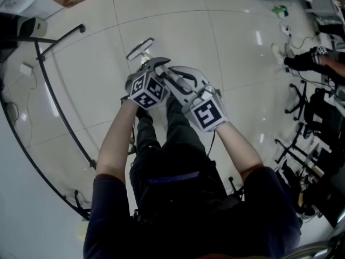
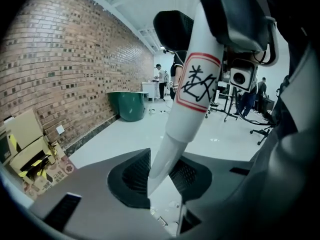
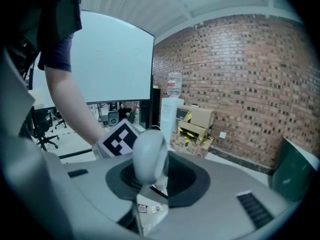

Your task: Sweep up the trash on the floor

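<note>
A white pole handle (image 2: 197, 84) with a red-bordered label runs up between the jaws of my left gripper (image 2: 162, 176), which is shut on it. My right gripper (image 3: 152, 176) is shut on a rounded grey handle end (image 3: 149, 154). Below it hangs a pale pan (image 3: 150, 211) with small scraps on it. From the head view, both grippers sit close together in front of the person, the left gripper (image 1: 156, 65) just beside the right gripper (image 1: 180, 79). A grey-white tool head (image 1: 140, 48) rests on the white tile floor beyond them. Small scraps (image 2: 172, 205) lie on the floor under the left jaws.
A curved black rail (image 1: 59, 112) crosses the floor at the left. Chairs and stands (image 1: 307, 144) crowd the right side. A green bin (image 2: 127, 105) and cardboard boxes (image 2: 27, 144) line the brick wall. A water dispenser (image 3: 171, 109) stands behind the right gripper, and people (image 2: 162, 79) stand far off.
</note>
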### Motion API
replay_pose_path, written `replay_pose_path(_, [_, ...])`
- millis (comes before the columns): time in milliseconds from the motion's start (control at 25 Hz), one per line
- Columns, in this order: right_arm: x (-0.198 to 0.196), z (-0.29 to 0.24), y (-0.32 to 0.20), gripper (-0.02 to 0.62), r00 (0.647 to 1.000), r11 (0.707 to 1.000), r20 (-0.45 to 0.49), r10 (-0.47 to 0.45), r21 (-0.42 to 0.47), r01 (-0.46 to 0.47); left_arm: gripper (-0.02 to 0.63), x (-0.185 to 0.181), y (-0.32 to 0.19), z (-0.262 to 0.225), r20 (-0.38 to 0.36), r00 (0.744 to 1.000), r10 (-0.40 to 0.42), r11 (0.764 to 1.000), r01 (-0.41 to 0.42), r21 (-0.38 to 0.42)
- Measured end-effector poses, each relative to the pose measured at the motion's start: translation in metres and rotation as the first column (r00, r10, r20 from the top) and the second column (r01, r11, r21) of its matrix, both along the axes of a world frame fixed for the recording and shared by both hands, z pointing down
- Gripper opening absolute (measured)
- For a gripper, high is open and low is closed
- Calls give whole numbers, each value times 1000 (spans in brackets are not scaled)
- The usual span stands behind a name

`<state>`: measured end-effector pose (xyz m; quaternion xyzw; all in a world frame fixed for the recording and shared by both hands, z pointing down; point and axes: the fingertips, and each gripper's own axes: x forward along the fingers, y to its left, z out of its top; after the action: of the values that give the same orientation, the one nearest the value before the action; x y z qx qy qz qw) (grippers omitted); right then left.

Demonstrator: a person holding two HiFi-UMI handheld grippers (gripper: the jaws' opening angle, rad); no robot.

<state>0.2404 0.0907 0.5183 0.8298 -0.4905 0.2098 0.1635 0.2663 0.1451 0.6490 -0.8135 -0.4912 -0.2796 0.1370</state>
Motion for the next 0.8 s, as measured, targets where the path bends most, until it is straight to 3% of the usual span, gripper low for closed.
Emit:
replay_pose_path(160, [-19,8,3,109,998,1000,52,29,-12,-29,93,-18,3,6,16,1000,18,1000,-18,7])
replay_pose_path(440, [-32,8,0,110,993,999,107,54,2,-54,103,-31,0,6,70,997,-25,999,28,-34])
replay_pose_path(800, [-40,1,0,110,990,999,131,51,-14,-50,103,-44,2,-2,82,996,28,999,-26,-25])
